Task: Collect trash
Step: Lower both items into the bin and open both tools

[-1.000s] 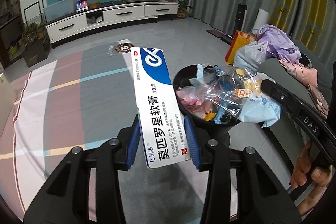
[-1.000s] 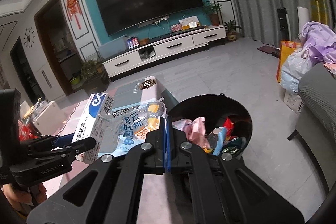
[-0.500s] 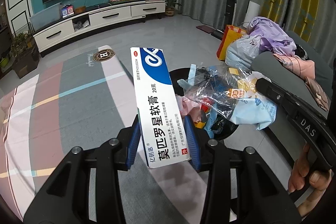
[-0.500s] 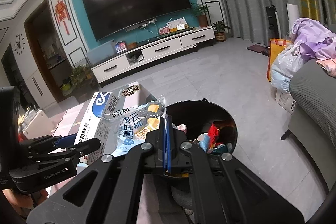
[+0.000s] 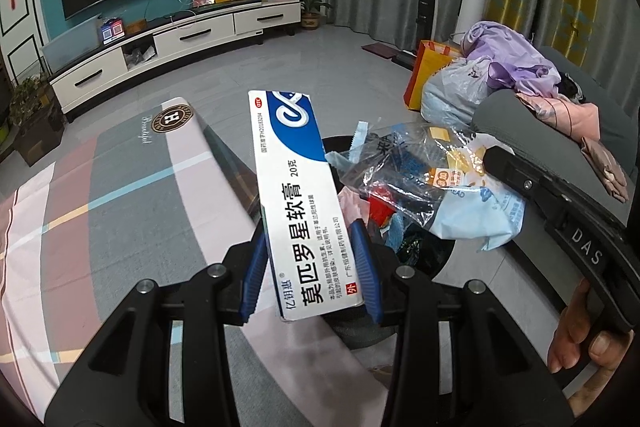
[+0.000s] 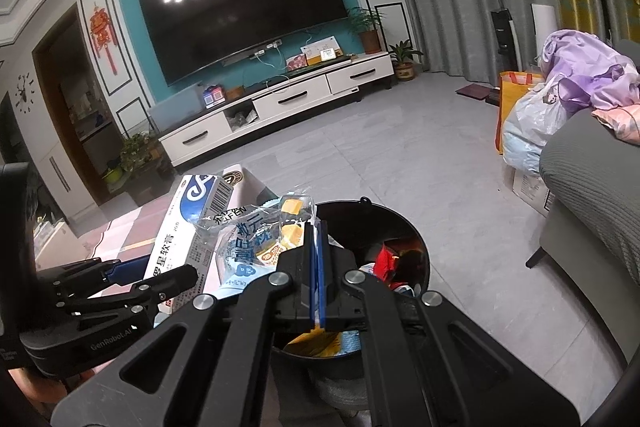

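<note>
My left gripper (image 5: 310, 267) is shut on a long white and blue ointment box (image 5: 298, 195), held at the table's edge beside the black trash bin (image 5: 424, 251). The bin holds several wrappers. My right gripper (image 6: 318, 275) is shut on a clear and light blue plastic snack wrapper (image 6: 248, 247), held over the bin (image 6: 372, 219). In the left wrist view the wrapper (image 5: 432, 183) hangs over the bin, with the right gripper's body (image 5: 560, 219) at right. In the right wrist view the box (image 6: 192, 219) and left gripper (image 6: 128, 283) are at left.
A table with a striped pink and grey cloth (image 5: 120, 195) lies at left. A grey sofa (image 6: 592, 179) with clothes and bags (image 5: 480, 83) is at right. A TV stand (image 6: 280, 107) stands at the far wall across open tiled floor.
Both grippers rose and moved forward together with their items. The bin now sits lower and closer in both views. The box is nearer the bin.
</note>
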`<control>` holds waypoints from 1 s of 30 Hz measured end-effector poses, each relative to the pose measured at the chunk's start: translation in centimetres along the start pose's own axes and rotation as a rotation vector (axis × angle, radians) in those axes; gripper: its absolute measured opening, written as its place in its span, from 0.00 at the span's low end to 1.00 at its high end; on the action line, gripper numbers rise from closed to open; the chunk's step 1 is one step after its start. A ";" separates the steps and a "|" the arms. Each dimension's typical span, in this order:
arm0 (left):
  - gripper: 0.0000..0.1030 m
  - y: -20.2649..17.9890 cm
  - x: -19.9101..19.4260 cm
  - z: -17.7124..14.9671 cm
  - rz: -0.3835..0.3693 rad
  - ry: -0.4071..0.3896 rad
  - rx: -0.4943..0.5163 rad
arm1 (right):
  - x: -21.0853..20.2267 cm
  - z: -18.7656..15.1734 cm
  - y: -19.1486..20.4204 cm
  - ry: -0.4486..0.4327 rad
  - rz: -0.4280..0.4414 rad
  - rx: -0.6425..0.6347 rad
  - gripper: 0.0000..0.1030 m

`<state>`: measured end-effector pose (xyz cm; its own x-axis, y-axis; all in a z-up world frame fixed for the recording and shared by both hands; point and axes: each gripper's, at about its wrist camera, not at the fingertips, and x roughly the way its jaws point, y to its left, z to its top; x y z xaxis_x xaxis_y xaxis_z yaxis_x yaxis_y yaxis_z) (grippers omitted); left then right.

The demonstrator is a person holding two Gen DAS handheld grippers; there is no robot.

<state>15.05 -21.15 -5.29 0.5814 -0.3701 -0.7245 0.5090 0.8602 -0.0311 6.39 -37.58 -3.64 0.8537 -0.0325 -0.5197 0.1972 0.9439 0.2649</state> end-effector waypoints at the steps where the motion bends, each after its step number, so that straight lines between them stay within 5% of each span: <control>1: 0.41 -0.1 0.4 0.1 0.000 0.004 0.004 | 0.2 0.1 -0.2 0.001 -0.003 0.003 0.02; 9: 0.31 -0.8 3.3 0.7 0.007 0.041 0.018 | 1.9 0.0 -1.3 0.021 -0.017 0.016 0.02; 26: 0.32 -0.2 11.0 1.3 -0.021 0.173 -0.008 | 8.3 -0.8 -3.4 0.134 -0.056 0.043 0.02; 28: 0.34 -0.2 11.6 1.2 -0.019 0.185 -0.002 | 9.1 -0.8 -3.6 0.155 -0.065 0.039 0.04; 30: 0.51 -0.2 11.9 1.2 -0.016 0.183 0.001 | 9.9 -1.0 -3.8 0.188 -0.075 0.044 0.10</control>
<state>22.65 -26.16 -13.06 0.4480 -0.3132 -0.8374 0.5175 0.8546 -0.0428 13.55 -41.15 -10.61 0.7317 -0.0364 -0.6806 0.2812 0.9257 0.2529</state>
